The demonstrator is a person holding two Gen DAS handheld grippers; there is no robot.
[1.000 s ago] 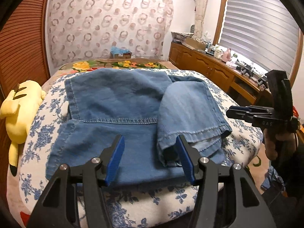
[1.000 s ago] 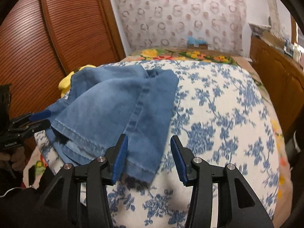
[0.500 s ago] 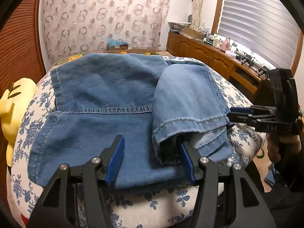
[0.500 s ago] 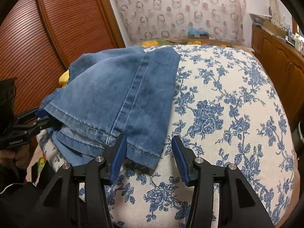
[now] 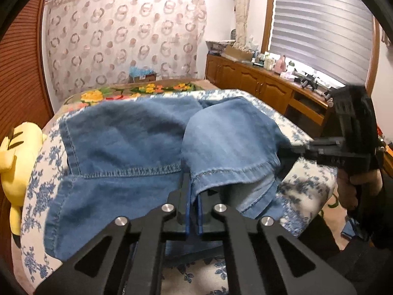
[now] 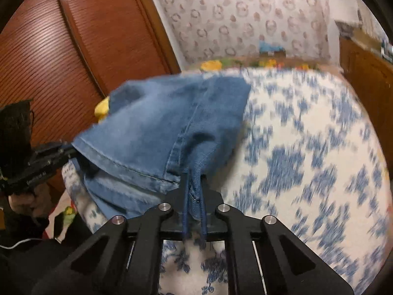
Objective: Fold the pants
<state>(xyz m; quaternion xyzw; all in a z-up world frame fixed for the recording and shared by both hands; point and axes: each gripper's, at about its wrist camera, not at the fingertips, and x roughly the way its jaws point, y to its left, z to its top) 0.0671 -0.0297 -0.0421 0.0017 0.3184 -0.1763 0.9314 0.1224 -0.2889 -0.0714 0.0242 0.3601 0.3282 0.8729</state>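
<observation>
Closest to me, both grippers have just been closing and now each pinches denim: the left gripper (image 5: 193,202) has its pads pressed together on the hem corner of the folded-over leg, and the right gripper (image 6: 194,194) is clamped on the hem's other corner, by the side seam, with cloth bunched up between its pads. The pants (image 5: 127,147) lie on the bed (image 6: 307,147), spread across its flowered cover near the edge where the person stands, one leg already doubled back over the other so the hem (image 5: 233,172) faces the grippers. A hand (image 5: 356,186) holds the right tool at the far side of that hem. To my eye the step in hand is taking hold of the leg ends for the next fold, and the grip looks made on both corners. The next move, I'd judge, calls for lifting both corners together, keeping the hem taut and level between them, and carrying it away toward the waist end, so the layers stay stacked rather than sliding apart. Farther off, a yellow plush (image 5: 17,157) sits at the bed's left side, with a patterned curtain (image 5: 122,36) behind.
</observation>
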